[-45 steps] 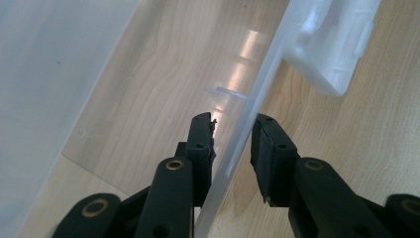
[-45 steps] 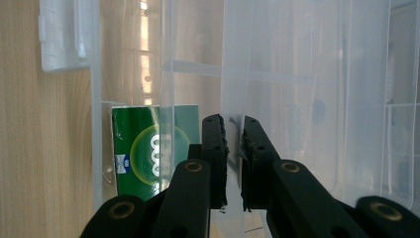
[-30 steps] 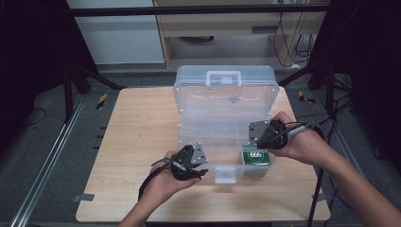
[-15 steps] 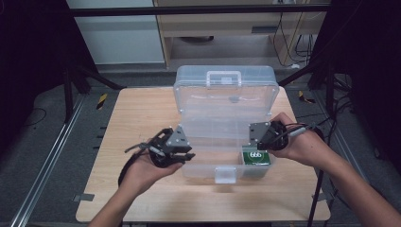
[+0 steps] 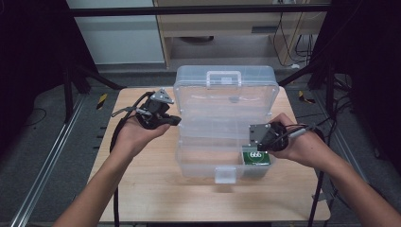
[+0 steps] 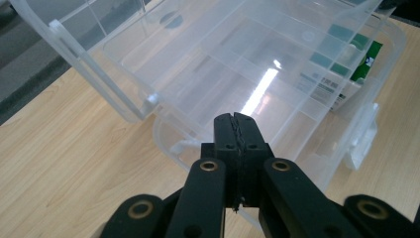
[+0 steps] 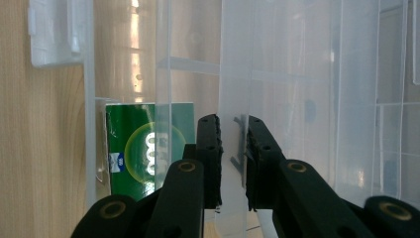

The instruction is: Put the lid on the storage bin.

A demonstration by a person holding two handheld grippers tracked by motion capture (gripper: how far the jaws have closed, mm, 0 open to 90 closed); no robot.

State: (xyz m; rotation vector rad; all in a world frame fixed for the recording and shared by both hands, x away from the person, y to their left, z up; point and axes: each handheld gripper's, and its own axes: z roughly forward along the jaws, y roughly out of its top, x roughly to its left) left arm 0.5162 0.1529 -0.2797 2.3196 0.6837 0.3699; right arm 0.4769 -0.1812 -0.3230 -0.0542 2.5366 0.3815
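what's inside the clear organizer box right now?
The clear organizer box holds one green packet, in the near compartment beside the right gripper. Its other compartments look empty through the plastic. The tray wall between the fingers covers part of the packet.

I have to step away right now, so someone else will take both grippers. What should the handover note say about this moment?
Left gripper: jaws shut, holding nothing, held at the left edge of the clear plastic compartment box.
Right gripper: jaws astride a thin clear plastic wall of the box at its right front; whether it pinches, I cannot tell.
Things: the box sits open mid-table on the wooden table, lid raised. A green packet lies in the front right compartment.
Done: box open, packet inside.
Left: likely lowering the lid and fastening the front latch.
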